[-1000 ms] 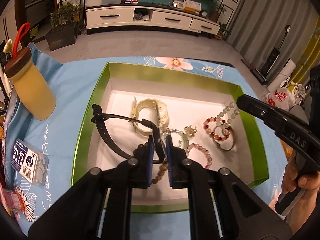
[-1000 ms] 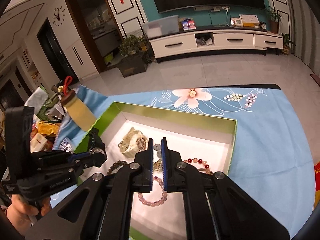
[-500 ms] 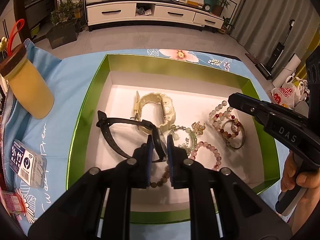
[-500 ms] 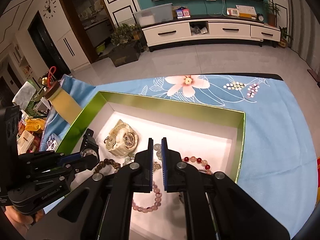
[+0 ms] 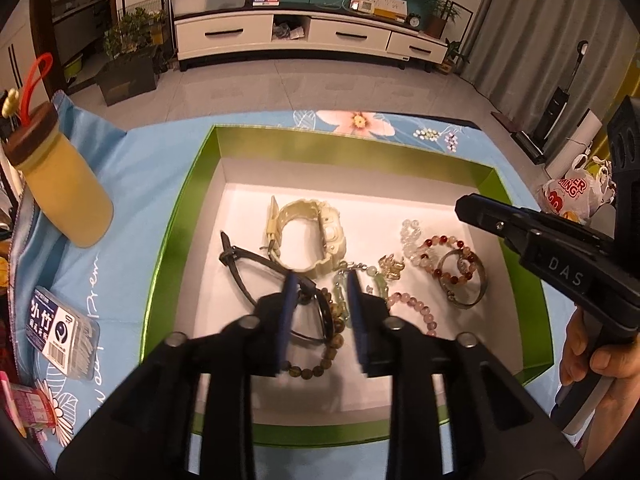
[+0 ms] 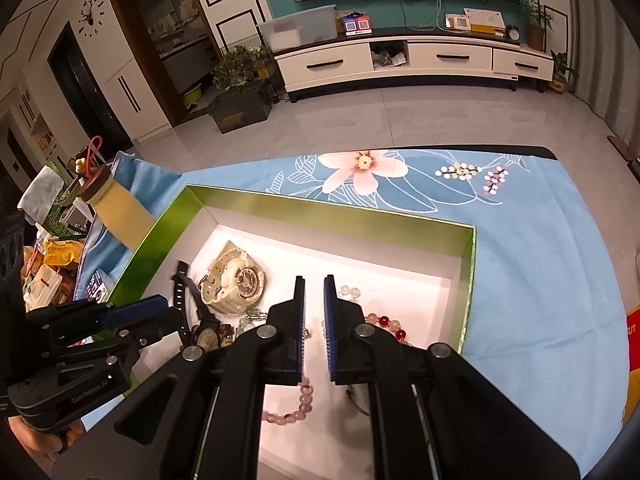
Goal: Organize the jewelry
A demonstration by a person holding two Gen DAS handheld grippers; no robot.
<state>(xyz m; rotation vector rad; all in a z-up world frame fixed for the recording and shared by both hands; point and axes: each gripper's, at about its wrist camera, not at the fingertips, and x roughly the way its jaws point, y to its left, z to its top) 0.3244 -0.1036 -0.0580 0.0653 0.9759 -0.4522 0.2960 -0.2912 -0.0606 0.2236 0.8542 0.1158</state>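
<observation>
The black watch [image 5: 276, 280], gripped a second ago, is being released: the left gripper [image 5: 320, 312] jaws are opening, pads off it. It lies in the green box [image 5: 180, 216], at 7 o'clock of the cream watch [image 5: 308, 236]. The right gripper [image 6: 314, 320] is nearly closed, empty. Placement appears done.

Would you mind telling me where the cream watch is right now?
In the left wrist view the cream watch lies in the green box, toward its back left, just beyond the black watch.
</observation>
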